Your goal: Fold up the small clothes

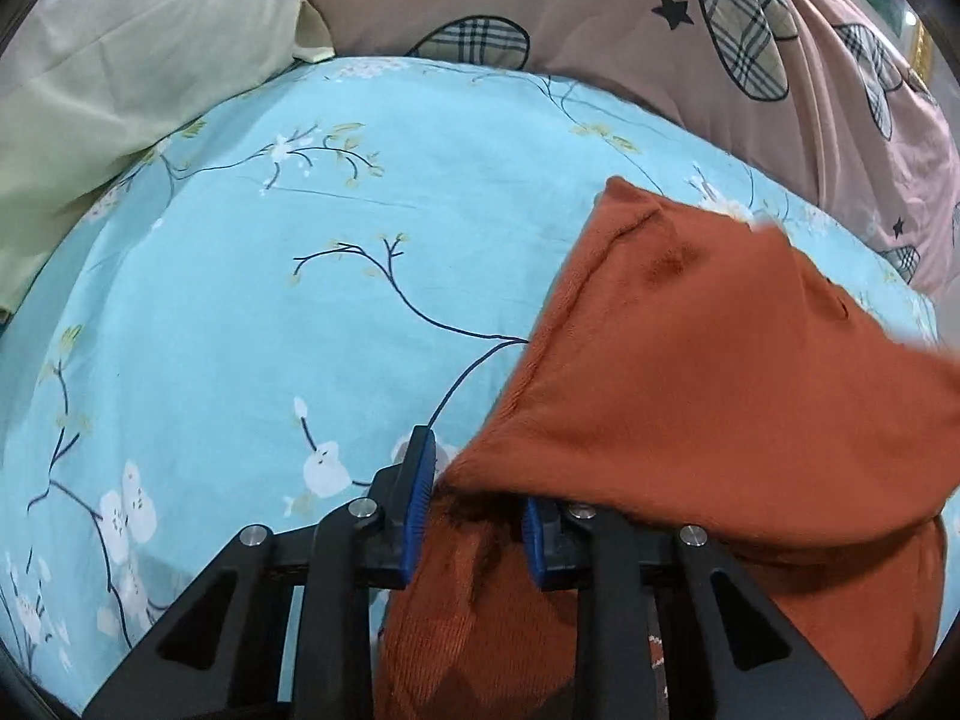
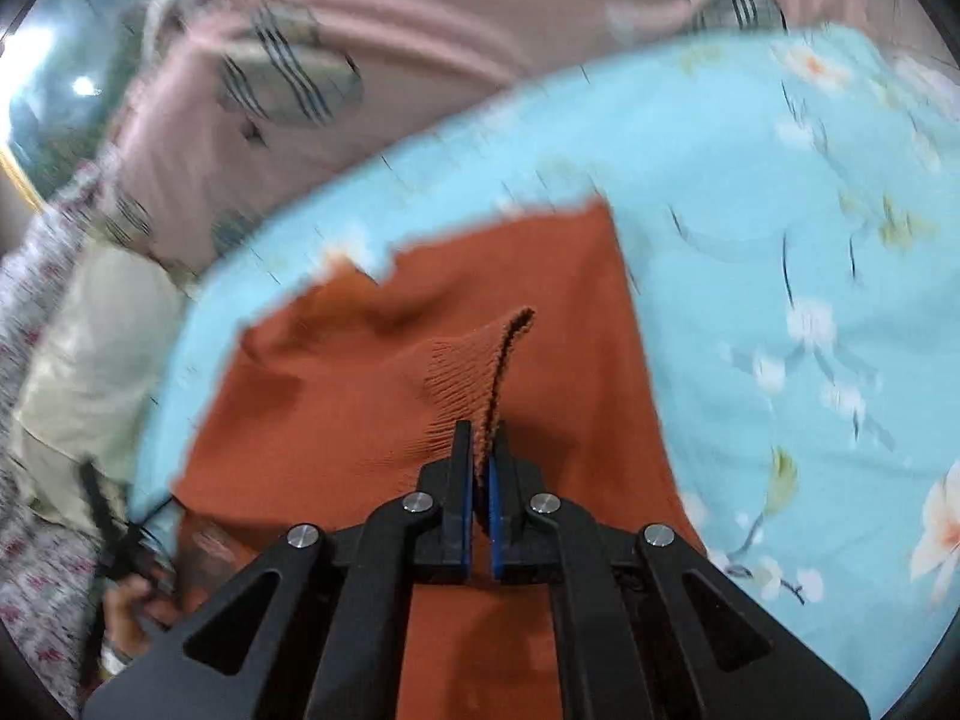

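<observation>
A rust-orange knit garment (image 1: 708, 372) lies on the light blue floral bedsheet (image 1: 270, 300). In the left wrist view a folded flap of it drapes over my left gripper (image 1: 480, 486), covering the right finger tip. The left jaws stand apart with orange cloth between and below them; no clamp shows. In the right wrist view my right gripper (image 2: 478, 456) is shut on the garment's (image 2: 372, 396) ribbed edge (image 2: 480, 360), which stands up in a peak from the fingertips. The rest of the garment spreads flat ahead and left on the sheet (image 2: 750, 210).
A pink quilt with plaid leaf patches (image 1: 660, 18) is heaped along the far side. A pale green pillow (image 1: 120, 72) lies at the far left. In the right wrist view the other hand and gripper handle (image 2: 120, 552) show at the lower left.
</observation>
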A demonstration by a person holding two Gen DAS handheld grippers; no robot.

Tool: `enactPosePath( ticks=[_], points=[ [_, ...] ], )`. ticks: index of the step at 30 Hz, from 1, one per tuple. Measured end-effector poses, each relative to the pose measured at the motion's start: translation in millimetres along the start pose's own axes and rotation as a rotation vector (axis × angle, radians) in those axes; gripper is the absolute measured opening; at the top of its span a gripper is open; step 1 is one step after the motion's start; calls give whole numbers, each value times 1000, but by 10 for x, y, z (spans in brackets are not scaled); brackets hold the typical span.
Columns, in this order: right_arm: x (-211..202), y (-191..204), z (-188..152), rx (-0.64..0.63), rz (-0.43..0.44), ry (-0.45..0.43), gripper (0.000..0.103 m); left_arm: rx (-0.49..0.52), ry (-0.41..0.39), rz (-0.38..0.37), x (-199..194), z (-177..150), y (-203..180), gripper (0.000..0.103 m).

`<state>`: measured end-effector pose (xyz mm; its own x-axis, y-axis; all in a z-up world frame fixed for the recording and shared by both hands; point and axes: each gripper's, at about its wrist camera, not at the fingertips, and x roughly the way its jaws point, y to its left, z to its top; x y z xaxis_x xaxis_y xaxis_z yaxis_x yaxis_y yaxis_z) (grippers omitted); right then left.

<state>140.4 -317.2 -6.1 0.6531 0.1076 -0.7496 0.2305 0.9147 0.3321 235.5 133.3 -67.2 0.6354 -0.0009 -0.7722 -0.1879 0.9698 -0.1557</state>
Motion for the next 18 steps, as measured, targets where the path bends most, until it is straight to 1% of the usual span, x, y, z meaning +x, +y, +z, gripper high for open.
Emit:
enactPosePath(
  ticks=[1,3,4,6,7,8,9,10,11,12,13,14,15,17,18],
  points=[
    [113,-64,-66,16,-16,34,6,-12,-5,-2,-14,-13,2,26],
    [196,-107,-115,44,-30,69,8,-36,-18,-3,-54,-46,42,26],
    [173,-119,-122,63,-44,64,12,-53,-25,-12,-71,-59,71,26],
    [43,-32,-104,65,-98,23,18,-91,-41,-37,-108,-82,140,27],
    [-76,76,-63,41,-120,-31,24,-107,-48,-49,-117,-96,167,27],
    [-138,166,-11,17,-106,-66,28,-114,-50,-56,-115,-110,171,27],
    [-163,239,23,-6,-82,-82,41,-121,-52,-63,-120,-128,181,28],
    [-145,425,91,-50,-28,-81,53,-125,-57,-69,-123,-139,189,28],
    [-99,547,124,-81,21,-63,56,-129,-59,-74,-120,-139,194,28],
    [-11,702,169,-110,68,-40,57,-131,-58,-77,-104,-131,199,29],
    [158,944,240,-152,148,1,57,-135,-54,-80,-92,-131,203,29],
    [270,1086,264,-175,200,26,57,-139,-55,-85,-86,-133,211,29],
    [484,1334,336,-212,296,73,57,-144,-56,-90,-86,-138,218,29],
    [831,1661,456,-254,400,138,57,-152,-62,-103,-88,-139,236,29],
    [1041,1824,523,-278,429,174,57,-155,-64,-110,-88,-140,244,30]
  ],
)
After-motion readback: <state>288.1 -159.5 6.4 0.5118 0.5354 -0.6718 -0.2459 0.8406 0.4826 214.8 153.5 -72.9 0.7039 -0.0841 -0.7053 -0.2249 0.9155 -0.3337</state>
